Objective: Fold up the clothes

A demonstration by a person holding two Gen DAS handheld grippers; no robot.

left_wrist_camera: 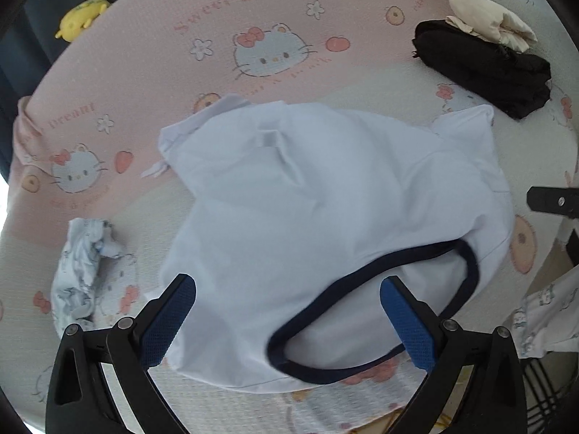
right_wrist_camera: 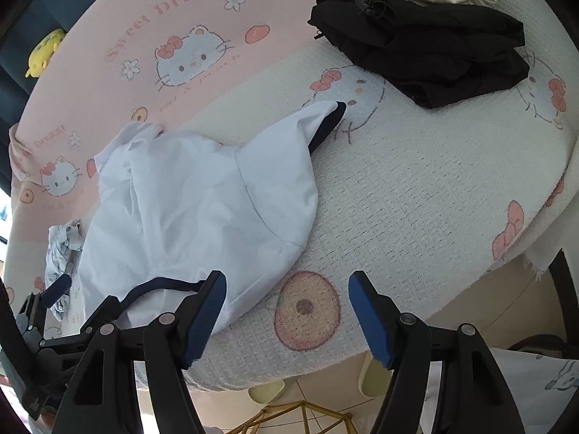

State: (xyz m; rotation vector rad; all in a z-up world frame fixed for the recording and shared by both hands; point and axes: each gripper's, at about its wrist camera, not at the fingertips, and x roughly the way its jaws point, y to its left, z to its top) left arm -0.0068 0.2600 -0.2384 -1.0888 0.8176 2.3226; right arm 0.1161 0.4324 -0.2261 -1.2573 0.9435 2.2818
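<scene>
- We see the left gripper (left_wrist_camera: 287, 320) spread wide, hovering over the shirt's (left_wrist_camera: 325, 195) navy collar.
- Right gripper (right_wrist_camera: 287, 316) gapes empty beside the shirt (right_wrist_camera: 188, 209), low over the bed (right_wrist_camera: 434, 199) edge.

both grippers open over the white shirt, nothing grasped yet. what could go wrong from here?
1. The white shirt lies bunched, with its navy-trimmed neckline between the left gripper fingers; a pinch there might catch only one layer and skew the fold.
2. The right gripper sits over bare bedsheet beside the shirt's edge, so closing now could miss it.
3. The crumpled printed garment lies close and may get dragged along.
</scene>
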